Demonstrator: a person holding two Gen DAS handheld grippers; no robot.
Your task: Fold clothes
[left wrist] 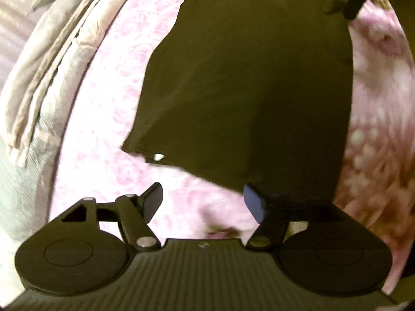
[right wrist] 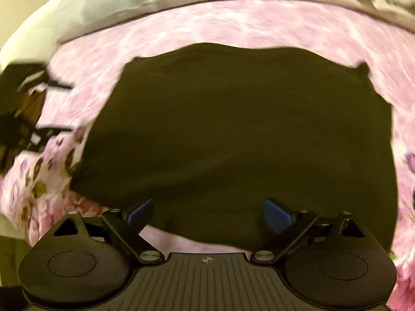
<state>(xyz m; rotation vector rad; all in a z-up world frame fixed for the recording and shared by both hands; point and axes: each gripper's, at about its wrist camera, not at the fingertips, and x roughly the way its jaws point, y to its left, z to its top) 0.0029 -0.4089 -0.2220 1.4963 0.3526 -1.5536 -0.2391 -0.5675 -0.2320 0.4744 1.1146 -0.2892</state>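
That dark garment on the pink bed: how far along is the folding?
Done: the dark garment lies spread fairly flat on the pink floral bedspread; whether it is already folded once is unclear. In hand: nothing, since the left gripper and right gripper are both open at its edges. Left: gripping and folding it.

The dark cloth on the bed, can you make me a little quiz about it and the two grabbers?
1. True or false: the dark cloth lies on a pink flowery bedsheet.
2. The left gripper is: A) open, B) shut on the cloth, C) out of view.
3. Fill in: the right gripper holds ____.

Key: 1 true; 2 A; 3 nothing, its jaws stand open over the cloth's near edge.
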